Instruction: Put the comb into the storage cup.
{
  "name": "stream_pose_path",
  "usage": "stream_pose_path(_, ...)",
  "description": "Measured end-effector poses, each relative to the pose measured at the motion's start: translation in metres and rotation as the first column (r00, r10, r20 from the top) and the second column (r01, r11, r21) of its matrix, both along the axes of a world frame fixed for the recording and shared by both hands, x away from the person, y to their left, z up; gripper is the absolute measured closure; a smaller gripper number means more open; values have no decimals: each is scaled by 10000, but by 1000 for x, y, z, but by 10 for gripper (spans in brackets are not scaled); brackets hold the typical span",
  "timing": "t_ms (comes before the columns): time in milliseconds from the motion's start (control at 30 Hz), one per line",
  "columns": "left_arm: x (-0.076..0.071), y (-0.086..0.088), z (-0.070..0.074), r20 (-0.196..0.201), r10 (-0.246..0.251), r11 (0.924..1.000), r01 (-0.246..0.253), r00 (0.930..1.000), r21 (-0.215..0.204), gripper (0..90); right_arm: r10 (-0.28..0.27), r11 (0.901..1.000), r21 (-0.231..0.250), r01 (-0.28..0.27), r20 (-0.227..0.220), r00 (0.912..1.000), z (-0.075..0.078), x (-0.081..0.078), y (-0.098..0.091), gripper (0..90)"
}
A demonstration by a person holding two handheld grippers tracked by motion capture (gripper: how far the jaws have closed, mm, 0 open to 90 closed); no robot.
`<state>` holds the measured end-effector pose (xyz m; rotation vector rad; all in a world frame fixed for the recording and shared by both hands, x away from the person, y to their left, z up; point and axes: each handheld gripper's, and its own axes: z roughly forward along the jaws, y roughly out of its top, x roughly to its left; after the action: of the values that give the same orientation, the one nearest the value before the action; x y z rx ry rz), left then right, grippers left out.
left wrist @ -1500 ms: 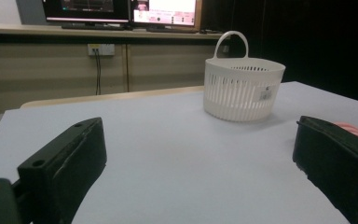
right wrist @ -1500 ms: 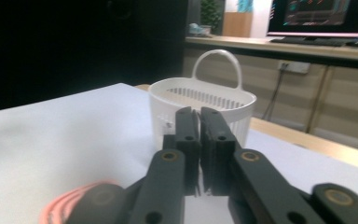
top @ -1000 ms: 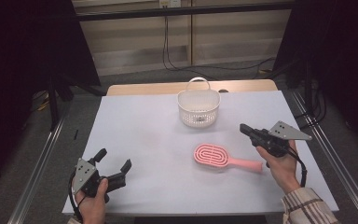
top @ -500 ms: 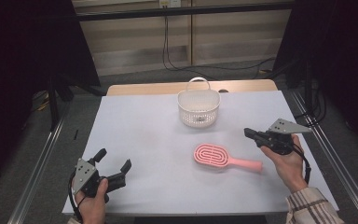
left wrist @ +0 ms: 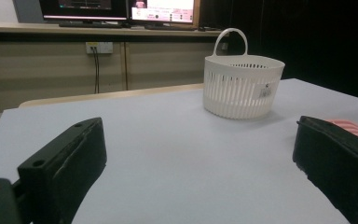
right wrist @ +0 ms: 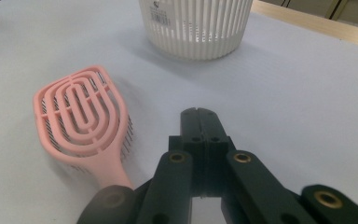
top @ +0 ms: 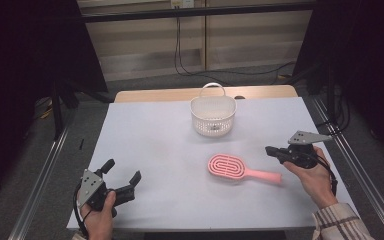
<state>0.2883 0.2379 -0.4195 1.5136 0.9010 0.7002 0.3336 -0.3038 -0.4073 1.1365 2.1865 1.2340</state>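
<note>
A pink hairbrush [top: 232,168] lies flat on the white table [top: 160,140], head to the left, handle to the right; it also appears as the pink hairbrush [right wrist: 81,121] beside my right jaws. A white slatted basket [top: 213,115] with a loop handle stands at the table's back middle, also visible as the white basket [left wrist: 241,84] and the basket [right wrist: 196,25]. My right gripper [top: 270,150] hovers just above and right of the brush handle, shut with nothing in it. At the front left corner my left gripper [top: 121,171] rests open and empty.
A wooden strip [top: 205,93] runs behind the table's far edge. Metal rails [top: 352,165] flank the table on both sides. Monitors [left wrist: 121,7] sit on a ledge beyond the table.
My right gripper has dropped lower and drifted slightly right, nearer the brush handle. The left gripper, brush and basket have stayed put.
</note>
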Motion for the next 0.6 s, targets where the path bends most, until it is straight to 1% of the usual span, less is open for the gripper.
stream_pose_path(100,0,0,0,-15,-21,10000,21,10000,42,28,86,9996,-272,-92,-220,9997,-1,0,0,900)
stream_pose_path(167,0,0,0,8,-37,10000,37,10000,40,28,-80,9992,-384,61,-493,9988,-2,0,0,900)
stream_pose_path(200,0,-1,0,6,-41,10000,41,10000,66,28,-195,9994,-298,175,-703,9973,-3,0,-1,900)
stream_pose_path(300,0,0,0,-46,-45,10000,45,10000,51,28,-235,9988,-455,191,-986,9949,-5,0,-2,900)
stream_pose_path(333,0,0,0,-48,-33,10000,34,10000,60,28,-214,9983,-569,150,-1147,9932,-6,0,-2,900)
stream_pose_path(367,0,0,0,-31,-29,10000,30,10000,49,28,-214,9983,-569,150,-1147,9932,-6,0,-2,900)
stream_pose_path(467,0,0,0,8,-53,10000,53,10000,39,28,-134,9975,-705,33,-1442,9895,-9,0,-2,900)
stream_pose_path(500,0,0,0,10,-50,10000,49,10000,46,28,-145,9967,-815,19,-1542,9879,-10,0,-2,900)
stream_pose_path(600,0,0,0,2,-37,10000,37,10000,71,28,-109,9940,-1093,-71,-1636,9865,-13,-1,0,900)
